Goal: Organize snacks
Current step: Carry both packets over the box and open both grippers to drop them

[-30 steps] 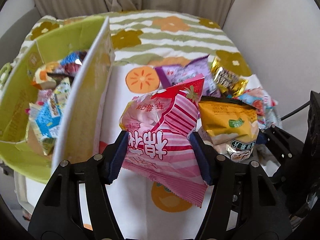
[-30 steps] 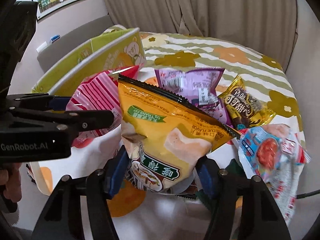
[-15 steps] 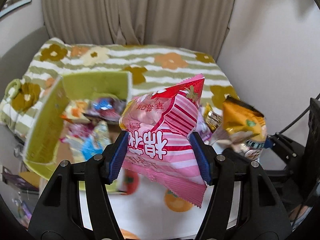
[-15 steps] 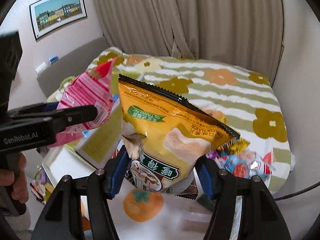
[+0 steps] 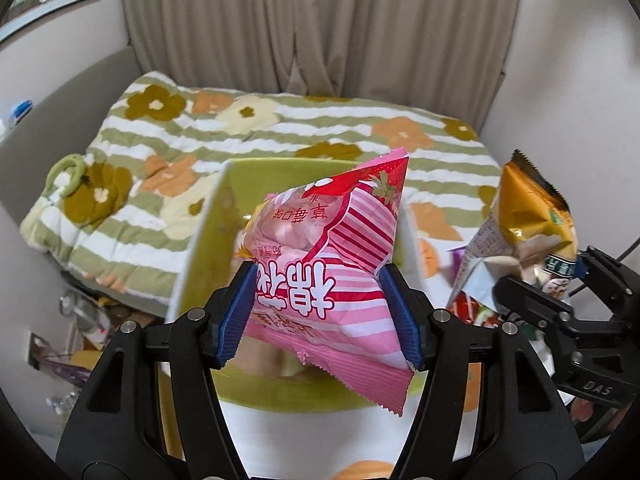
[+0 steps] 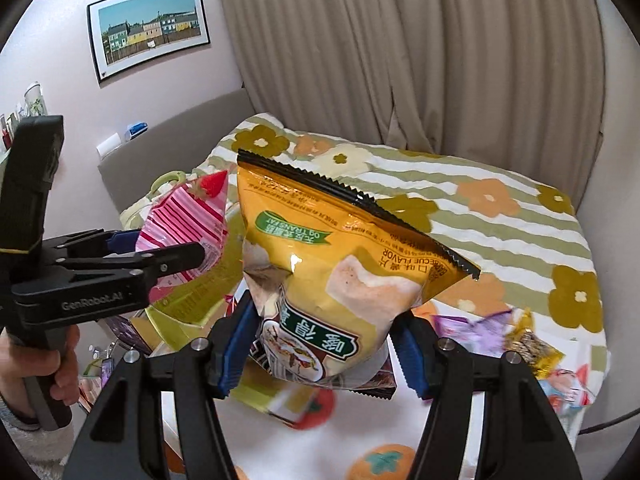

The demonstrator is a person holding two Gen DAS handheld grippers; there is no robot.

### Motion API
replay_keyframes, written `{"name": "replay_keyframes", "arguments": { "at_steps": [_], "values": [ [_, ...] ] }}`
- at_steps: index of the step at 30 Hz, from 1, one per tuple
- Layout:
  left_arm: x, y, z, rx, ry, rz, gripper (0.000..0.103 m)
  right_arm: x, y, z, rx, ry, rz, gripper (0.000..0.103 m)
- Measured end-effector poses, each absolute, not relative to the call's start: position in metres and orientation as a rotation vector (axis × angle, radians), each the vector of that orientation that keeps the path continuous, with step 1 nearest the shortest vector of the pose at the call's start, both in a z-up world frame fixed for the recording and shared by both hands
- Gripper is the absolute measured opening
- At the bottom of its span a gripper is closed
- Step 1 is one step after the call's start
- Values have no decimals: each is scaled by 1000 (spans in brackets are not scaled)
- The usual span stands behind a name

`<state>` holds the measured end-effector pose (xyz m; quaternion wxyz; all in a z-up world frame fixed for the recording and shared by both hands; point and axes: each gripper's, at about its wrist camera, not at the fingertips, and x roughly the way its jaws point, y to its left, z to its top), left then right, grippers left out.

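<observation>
Snacks are being sorted on a bed.

Left wrist view: the left gripper (image 5: 320,312) is clamped by its blue pads on a pink-and-white striped plastic snack packet with a red top (image 5: 332,264), held up in the air. Directly beyond and below it sits an open green cardboard box with pale outer walls (image 5: 204,248), resting on a white fruit-print cloth (image 5: 280,428) over a green-striped floral quilt (image 5: 280,128). The box's contents are mostly hidden behind the packet. At the right edge, the right gripper carries a yellow bag.

Right wrist view: the right gripper (image 6: 324,344) is closed on a glossy yellow foil crisp bag with a black serrated top edge (image 6: 340,264), also lifted clear of the bed. To its left, a hand (image 6: 48,368) grips the other tool with the pink packet above the green box. Several loose wrapped snacks (image 6: 516,340) lie near the cloth's right edge.

Judging by this, sorting is partly done: two packets are in transit towards the box, and the loose ones remain.
</observation>
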<state>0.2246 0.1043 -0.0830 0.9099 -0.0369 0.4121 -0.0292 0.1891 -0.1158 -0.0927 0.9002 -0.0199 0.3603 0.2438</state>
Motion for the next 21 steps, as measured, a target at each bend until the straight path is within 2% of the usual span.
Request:
{"name": "replay_keyframes", "arguments": {
  "at_steps": [6,8,9,10,12,21],
  "values": [
    [250,144,-117,-70,946,-90,60,199,-70,-106,-44,813,475,59],
    [256,149,-127,-68,978,-118,64,201,-64,-111,-41,833,456,59],
    [257,151,-132,-61,989,-137,75,201,-61,-113,-40,842,445,59],
    [258,152,-135,-54,991,-142,92,202,-59,-116,-40,852,430,59],
    [255,157,-138,-55,980,-161,102,203,-53,-122,-39,871,407,59],
    [243,184,-137,-115,967,-120,102,202,-33,-134,-68,915,405,59]
  ]
}}
